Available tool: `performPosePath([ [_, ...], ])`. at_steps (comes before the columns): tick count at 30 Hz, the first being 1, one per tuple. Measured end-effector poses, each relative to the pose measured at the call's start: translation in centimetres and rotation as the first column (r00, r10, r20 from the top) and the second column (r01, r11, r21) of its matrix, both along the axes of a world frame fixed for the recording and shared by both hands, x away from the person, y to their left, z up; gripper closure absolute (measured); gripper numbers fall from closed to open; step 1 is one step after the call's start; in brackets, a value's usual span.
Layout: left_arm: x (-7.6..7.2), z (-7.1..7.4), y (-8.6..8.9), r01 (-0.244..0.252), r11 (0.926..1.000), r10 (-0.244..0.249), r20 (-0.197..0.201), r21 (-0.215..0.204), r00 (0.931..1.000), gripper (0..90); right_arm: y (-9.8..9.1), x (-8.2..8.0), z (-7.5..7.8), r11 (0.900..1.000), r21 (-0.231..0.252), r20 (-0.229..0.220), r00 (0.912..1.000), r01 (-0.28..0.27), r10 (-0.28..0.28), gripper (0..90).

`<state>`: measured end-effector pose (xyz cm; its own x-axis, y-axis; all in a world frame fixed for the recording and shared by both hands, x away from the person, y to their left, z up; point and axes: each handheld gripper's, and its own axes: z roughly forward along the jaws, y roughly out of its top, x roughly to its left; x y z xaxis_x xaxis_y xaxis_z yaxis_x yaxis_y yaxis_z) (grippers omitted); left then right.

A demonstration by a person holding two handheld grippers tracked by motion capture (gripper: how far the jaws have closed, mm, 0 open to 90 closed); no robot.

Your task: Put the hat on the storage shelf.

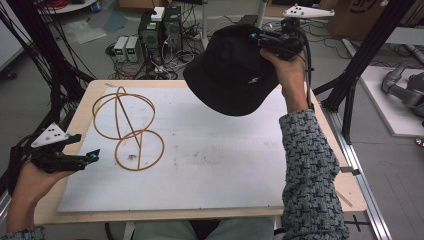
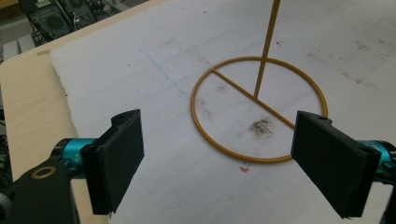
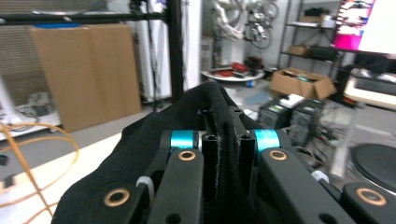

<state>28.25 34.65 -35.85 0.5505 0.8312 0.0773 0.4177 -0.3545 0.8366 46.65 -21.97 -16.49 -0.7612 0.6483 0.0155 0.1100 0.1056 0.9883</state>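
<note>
High view: a soft, light black bucket hat (image 1: 232, 70) is held aloft over the table's far right corner, its brim pinched in the clamped right gripper (image 1: 261, 41), while the left gripper (image 1: 87, 150) is held wide apart, empty, near the wire hat stand (image 1: 131, 127).

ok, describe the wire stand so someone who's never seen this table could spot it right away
On the pale wooden table, a white sheet covers most of the top; look at its far-left part. There stands the yellow wire stand: a flat ring base, an upright rod and a round wire globe on top. It is the one yellow wire frame, unlike the black fabric hat held up at the right.
</note>
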Motion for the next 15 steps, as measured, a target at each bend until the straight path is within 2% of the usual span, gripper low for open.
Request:
performPosePath([
  [3, -0.1, 0.0, 0.1, 0.001, 1.0, -0.001, -0.002, 0.008, 1.0, 17.4, 1.6, 0.2, 0.4, 0.9984, 0.022, 0.004, 0.9986, -0.052, 0.052, 86.4],
  [10, -0.2, 0.0, 0.1, 0.0, 1.0, 0.0, 0.001, 0.004, 1.0, 17.4, 4.7, 0.2, 1.2, 0.9939, 0.007, 0.017, 0.9938, -0.11, 0.11, 86.4],
  [11, -0.2, 0.0, 0.1, -0.002, 1.0, 0.002, 0.001, 0.003, 1.0, 17.4, 4.7, 0.2, 1.2, 0.9939, 0.007, 0.017, 0.9938, -0.11, 0.11, 86.4],
  [15, -0.3, 0.1, 0.2, -0.001, 1.0, 0.001, 0.004, 0.001, 1.0, 17.4, 6.5, 0.3, 1.9, 0.9876, 0.018, 0.025, 0.9876, -0.156, 0.155, 86.4],
])
